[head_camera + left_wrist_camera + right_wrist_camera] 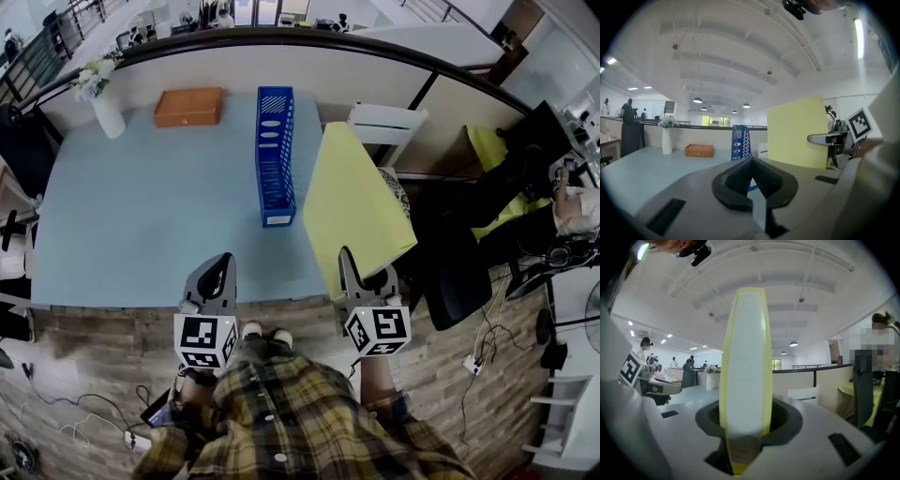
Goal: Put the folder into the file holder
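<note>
The yellow folder [354, 202] stands upright on edge over the table's right front corner, and my right gripper [347, 262] is shut on its near lower edge. In the right gripper view the folder [744, 357] rises edge-on from between the jaws. The blue mesh file holder [276, 155] stands on the light blue table [141, 225], left of the folder and farther back, its open top facing up. My left gripper [222, 267] hovers at the table's front edge, shut and holding nothing. The left gripper view shows the file holder [740, 143] ahead and the folder [797, 131] to its right.
An orange box [188, 106] and a white vase of flowers [106, 108] sit at the table's far left. A white chair [386, 122] stands behind the folder. A dark chair [459, 272] and cables lie on the wood floor to the right.
</note>
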A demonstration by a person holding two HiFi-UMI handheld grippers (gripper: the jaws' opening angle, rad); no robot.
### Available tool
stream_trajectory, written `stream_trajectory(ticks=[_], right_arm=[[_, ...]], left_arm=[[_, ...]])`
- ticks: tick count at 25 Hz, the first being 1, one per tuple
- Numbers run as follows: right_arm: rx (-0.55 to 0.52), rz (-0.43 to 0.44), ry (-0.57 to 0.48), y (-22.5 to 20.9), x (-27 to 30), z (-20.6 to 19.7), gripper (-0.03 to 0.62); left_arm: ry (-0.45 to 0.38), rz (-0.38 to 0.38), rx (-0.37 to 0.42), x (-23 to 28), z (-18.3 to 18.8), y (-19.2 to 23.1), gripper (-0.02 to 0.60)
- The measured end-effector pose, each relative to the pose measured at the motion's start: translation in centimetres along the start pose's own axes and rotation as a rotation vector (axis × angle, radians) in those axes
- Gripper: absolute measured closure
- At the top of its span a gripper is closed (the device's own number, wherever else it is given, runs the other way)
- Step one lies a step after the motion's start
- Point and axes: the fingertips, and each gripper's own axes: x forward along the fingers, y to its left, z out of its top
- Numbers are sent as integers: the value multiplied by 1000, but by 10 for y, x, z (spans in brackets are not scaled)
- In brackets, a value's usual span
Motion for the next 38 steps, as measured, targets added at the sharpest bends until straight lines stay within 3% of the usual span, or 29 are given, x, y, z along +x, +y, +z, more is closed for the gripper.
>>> stream_trajectory(ticks=[24,38], right_arm=[[-65,80,-99,30,50,52,434],[-3,88,-89,44,113,53,434]], left_arm=[[7,31,-5,-2,-4,9,591],[27,33,-8,23,-4,26,591]])
